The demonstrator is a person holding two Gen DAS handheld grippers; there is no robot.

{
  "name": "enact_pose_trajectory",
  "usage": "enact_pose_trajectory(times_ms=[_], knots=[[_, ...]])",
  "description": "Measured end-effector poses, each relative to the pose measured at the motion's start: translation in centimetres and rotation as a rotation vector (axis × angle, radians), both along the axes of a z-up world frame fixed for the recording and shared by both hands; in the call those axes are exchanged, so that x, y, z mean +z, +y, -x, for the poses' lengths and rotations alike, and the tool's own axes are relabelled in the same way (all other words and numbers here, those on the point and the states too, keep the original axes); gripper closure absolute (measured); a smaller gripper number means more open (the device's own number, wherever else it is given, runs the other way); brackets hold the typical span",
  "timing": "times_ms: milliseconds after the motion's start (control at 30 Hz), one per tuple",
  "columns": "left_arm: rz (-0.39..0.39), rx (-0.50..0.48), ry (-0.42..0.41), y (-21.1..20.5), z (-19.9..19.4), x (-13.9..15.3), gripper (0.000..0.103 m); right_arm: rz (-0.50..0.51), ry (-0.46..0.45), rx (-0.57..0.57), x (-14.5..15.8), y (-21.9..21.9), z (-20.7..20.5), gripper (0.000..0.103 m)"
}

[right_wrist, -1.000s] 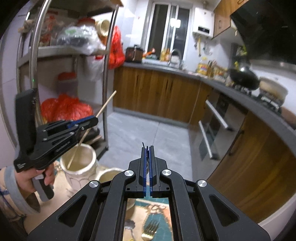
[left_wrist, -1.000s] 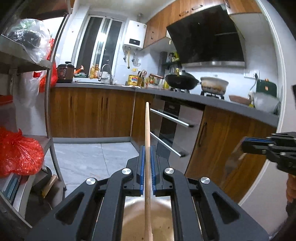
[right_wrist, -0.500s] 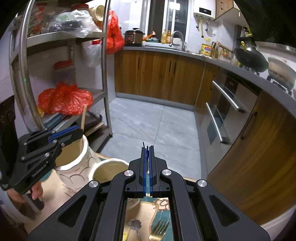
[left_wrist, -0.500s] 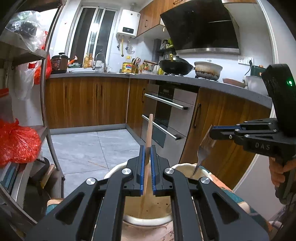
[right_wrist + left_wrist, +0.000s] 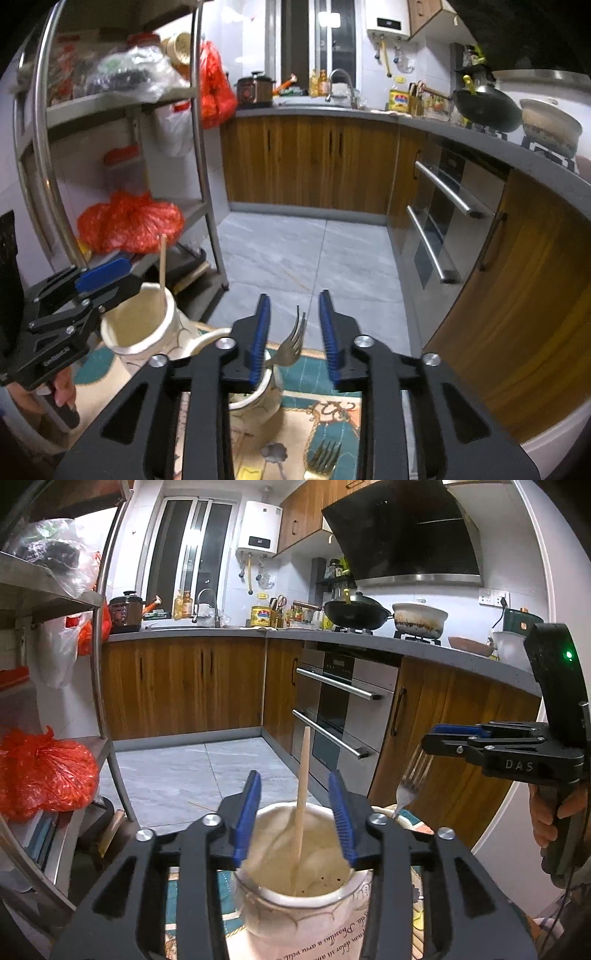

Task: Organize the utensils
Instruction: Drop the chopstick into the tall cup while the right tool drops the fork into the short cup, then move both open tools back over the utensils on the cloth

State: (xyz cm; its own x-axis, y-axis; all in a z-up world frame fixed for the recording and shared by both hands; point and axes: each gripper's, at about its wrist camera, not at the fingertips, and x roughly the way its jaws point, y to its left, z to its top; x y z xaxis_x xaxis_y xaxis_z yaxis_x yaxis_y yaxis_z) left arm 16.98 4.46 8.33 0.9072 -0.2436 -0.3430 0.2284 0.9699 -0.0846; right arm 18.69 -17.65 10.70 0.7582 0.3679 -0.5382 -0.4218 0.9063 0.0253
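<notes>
My left gripper [image 5: 294, 812] is open above a cream ceramic holder [image 5: 299, 904]. A wooden chopstick [image 5: 301, 794] stands free in that holder, between my spread pads without touching them. My right gripper [image 5: 291, 332] is open over a second, smaller cream holder [image 5: 255, 402]. A silver fork [image 5: 293, 343] stands in it, tines up, free between the pads. The first holder [image 5: 140, 332] and the chopstick [image 5: 161, 266] show at the left of the right wrist view, under the left gripper [image 5: 99, 280]. The right gripper [image 5: 454, 734] and fork [image 5: 410, 782] show at the right of the left wrist view.
Both holders stand on a patterned teal and beige mat [image 5: 321, 413]. A gold fork [image 5: 323, 458] lies on the mat near me. A steel shelf rack [image 5: 207, 184] with red bags stands to the left. Wooden cabinets and an oven [image 5: 443, 236] line the right.
Both grippers have opened. The left one let go of the chopstick into the big holder; the right one let go of the silver fork into the smaller holder. Both have lowered toward the mat.
</notes>
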Motion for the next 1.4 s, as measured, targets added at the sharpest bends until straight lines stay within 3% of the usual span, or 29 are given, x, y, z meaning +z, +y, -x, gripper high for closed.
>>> enact_pose_trajectory(times_ms=[67, 167, 267, 400, 700, 967, 1400], knots=[[0.001, 0.006, -0.008, 0.2, 0.8, 0.5, 0.035, -0.030, -0.019, -0.002, 0.5, -0.7, 0.6, 0.049], [-0.002, 0.008, -0.026, 0.2, 2.2, 1.3, 0.016, -0.083, -0.050, -0.014, 1.2, -2.1, 1.9, 0.029], [-0.014, 0.014, -0.027, 0.1, 3.6, 1.8, 0.006, -0.136, -0.066, -0.022, 1.4, -3.7, 3.3, 0.010], [-0.044, 0.021, -0.009, -0.2, 4.8, 2.1, 0.006, -0.175, -0.080, -0.040, 1.0, -5.2, 4.9, 0.006], [-0.063, 0.039, 0.065, -0.6, 7.2, 1.3, 0.006, -0.151, -0.054, -0.103, -1.3, -7.6, 7.7, 0.005], [-0.123, 0.009, 0.162, -2.8, 9.0, -1.9, 0.006, -0.048, -0.017, -0.105, -4.5, -8.4, 10.1, 0.005], [-0.153, -0.038, 0.344, -7.4, 9.3, -8.1, 0.006, -0.003, 0.081, -0.100, -8.8, -9.3, 11.3, 0.005]])
